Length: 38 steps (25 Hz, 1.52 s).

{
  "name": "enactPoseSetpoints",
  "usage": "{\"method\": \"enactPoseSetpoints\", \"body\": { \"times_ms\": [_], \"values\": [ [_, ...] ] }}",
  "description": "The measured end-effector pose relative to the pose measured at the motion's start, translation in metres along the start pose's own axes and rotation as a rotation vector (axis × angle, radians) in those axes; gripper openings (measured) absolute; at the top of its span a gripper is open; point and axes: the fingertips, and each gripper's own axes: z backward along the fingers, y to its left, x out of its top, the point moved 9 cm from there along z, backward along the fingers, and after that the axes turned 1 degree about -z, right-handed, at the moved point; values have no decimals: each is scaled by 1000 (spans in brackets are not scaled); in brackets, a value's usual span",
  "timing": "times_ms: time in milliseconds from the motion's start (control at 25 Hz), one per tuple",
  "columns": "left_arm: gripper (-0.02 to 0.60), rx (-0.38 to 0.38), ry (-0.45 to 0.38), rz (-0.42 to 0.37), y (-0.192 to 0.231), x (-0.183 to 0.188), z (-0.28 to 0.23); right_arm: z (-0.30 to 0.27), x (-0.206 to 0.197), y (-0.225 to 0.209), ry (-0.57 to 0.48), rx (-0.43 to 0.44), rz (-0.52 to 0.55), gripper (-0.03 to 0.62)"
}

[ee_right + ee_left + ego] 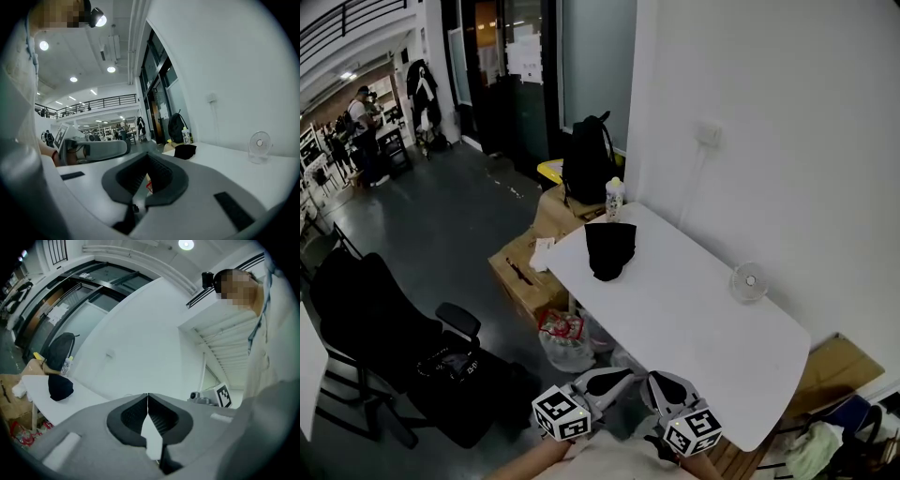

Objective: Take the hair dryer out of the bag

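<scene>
"Two hand-held grippers: how do they stand?"

"Both jaws are pressed together with nothing between them. The left hand-held gripper [614,380] [148,401] and the right hand-held gripper [664,386] [149,161] sit side by side at the near end of the bench [675,328], by its edge."

"And the hair dryer?"

"It does not show. The black bag [610,250] [60,386] [185,151] lies closed over at the far end, well apart from both grippers and close to the bench's left edge."

"What's in the way?"

"Little. The white top between is bare. A small fan [749,281] stands by the wall [769,141] on the right, and a bottle [615,197] stands at the far corner. Off the left edge are cardboard boxes [525,272] and a black chair [384,337]."
</scene>
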Motion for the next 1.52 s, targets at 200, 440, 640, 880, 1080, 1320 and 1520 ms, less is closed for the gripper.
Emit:
{"method": "enactPoseSetpoints", "body": {
  "times_ms": [200, 440, 640, 880, 1080, 1320, 1520],
  "values": [
    [12, 10, 2, 6, 15, 2, 3, -15, -1, -1, -24, 21, -20, 15],
    [11, 37, -10, 10, 47, 11, 20, -50, 2, 1, -15, 20, -20, 18],
    [12, 42, -30, 5, 73, 20, 36, -73, 2, 9, -21, -15, 5, 18],
    [12, 69, -32, 38, 101, 18, 47, -99, 1, 8, 7, -59, 65, 17],
    [11, 85, -33, 42, 126, 23, 38, -125, 5, -9, 33, -40, 80, 17],
    [12, 96, -5, 38, 158, 29, 3, -161, 14, -48, 49, 7, 53, 18],
    [12, 93, 37, 43, 188, 30, -38, -191, 19, -92, 54, 14, 15, 18]
  ]
}}
